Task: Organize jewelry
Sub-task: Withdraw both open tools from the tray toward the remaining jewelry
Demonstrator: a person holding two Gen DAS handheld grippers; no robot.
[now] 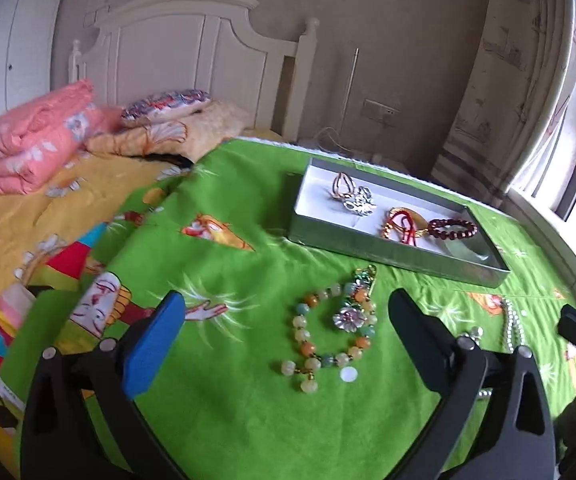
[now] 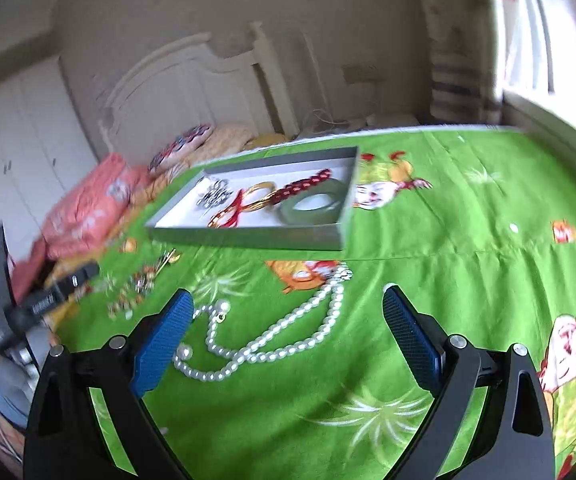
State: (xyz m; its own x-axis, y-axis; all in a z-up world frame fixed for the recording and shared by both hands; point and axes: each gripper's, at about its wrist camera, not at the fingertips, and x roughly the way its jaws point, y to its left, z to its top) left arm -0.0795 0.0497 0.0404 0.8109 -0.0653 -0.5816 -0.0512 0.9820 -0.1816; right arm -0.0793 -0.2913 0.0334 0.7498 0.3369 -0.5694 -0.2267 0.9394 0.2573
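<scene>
Evidently the grey tray (image 1: pixel 371 242) on the green cloth (image 2: pixel 447 240) already holds several pieces. The pearl necklace (image 2: pixel 288 340) lies limp below the spread, empty right gripper (image 2: pixel 288 344); pinch a bunched strand. The stiffer bead bracelet (image 1: pixel 333 334), between the spread left gripper's (image 1: pixel 288 332) jaws, may roll.

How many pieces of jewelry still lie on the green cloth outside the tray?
2: the multicolored bead bracelet ahead of the left gripper, and the pearl necklace ahead of the right gripper. More may be hidden.
</scene>
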